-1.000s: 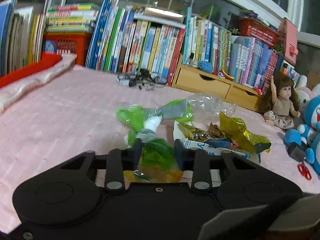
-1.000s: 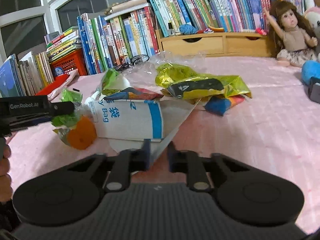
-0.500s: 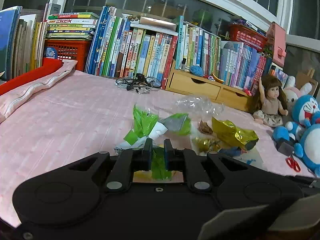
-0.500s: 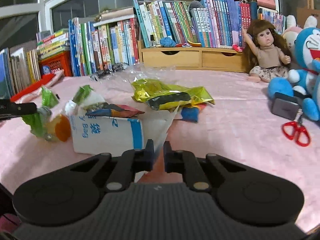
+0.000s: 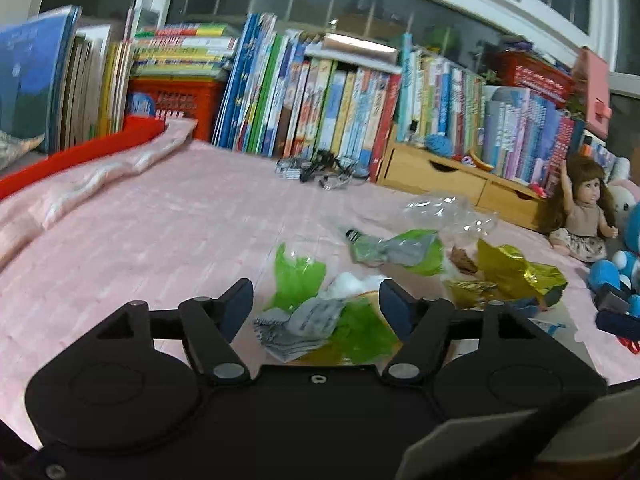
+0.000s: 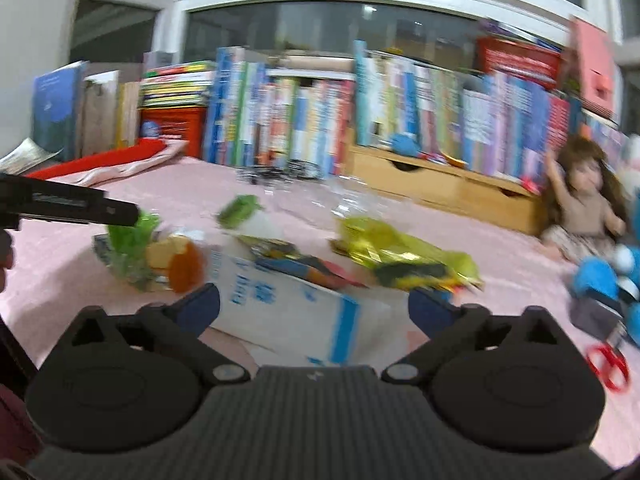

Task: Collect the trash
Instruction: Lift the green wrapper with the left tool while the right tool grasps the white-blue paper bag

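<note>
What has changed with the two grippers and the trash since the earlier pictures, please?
Both let go: the left gripper is opening off the green wrapper, and the right gripper is opening off the white paper bag. The gold wrapper and doll stayed put.

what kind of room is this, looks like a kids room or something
Most likely a child's bedroom or playroom. A long row of picture books lines the window, a doll and blue plush toys sit at the right, and the pink cloth looks like bedding.
</note>
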The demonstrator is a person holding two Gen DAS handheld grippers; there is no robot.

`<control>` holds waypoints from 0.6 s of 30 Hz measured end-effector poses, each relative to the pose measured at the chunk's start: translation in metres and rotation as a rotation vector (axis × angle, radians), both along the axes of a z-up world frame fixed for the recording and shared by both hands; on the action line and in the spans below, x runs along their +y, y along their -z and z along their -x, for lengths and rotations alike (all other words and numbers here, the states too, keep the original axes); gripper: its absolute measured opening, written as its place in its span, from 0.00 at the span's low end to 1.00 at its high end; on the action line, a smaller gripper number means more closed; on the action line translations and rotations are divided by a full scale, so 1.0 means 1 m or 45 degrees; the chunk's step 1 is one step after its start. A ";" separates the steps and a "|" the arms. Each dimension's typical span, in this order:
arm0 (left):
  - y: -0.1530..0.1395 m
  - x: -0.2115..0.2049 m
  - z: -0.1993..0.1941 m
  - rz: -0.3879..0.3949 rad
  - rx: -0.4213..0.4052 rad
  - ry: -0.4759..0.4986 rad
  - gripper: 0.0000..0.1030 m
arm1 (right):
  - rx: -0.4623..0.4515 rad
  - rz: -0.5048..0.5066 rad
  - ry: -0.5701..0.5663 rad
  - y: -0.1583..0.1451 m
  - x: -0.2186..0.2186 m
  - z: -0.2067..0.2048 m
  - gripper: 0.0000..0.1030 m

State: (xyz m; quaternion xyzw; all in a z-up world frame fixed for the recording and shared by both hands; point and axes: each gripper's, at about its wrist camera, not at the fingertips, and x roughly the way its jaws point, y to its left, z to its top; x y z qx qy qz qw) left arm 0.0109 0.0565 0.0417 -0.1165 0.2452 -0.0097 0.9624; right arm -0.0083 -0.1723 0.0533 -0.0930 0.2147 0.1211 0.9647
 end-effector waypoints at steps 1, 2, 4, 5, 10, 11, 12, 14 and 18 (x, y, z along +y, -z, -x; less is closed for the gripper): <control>0.003 0.002 -0.003 0.018 0.011 -0.003 0.66 | 0.008 0.020 -0.015 0.002 0.006 -0.006 1.00; 0.005 0.005 -0.005 0.040 0.021 -0.006 0.67 | 0.014 0.036 -0.018 0.005 0.010 -0.011 1.00; 0.009 0.008 -0.012 0.080 0.043 -0.004 0.67 | 0.042 0.057 -0.023 0.011 0.019 -0.023 1.00; 0.011 0.010 -0.015 0.095 0.048 -0.007 0.67 | 0.059 0.060 -0.020 0.014 0.022 -0.030 1.00; 0.014 0.012 -0.024 0.132 0.060 0.010 0.66 | 0.124 0.041 -0.021 0.028 0.030 -0.050 1.00; 0.014 0.012 -0.024 0.132 0.063 0.021 0.65 | 0.136 0.038 -0.023 0.029 0.030 -0.053 1.00; 0.013 0.010 -0.023 0.135 0.066 0.023 0.64 | 0.155 0.034 -0.029 0.030 0.030 -0.055 1.00; 0.012 0.009 -0.022 0.130 0.064 0.034 0.63 | 0.178 0.024 -0.033 0.033 0.030 -0.057 1.00; 0.010 0.008 -0.012 0.115 0.044 0.064 0.61 | 0.202 0.000 -0.054 0.034 0.027 -0.050 1.00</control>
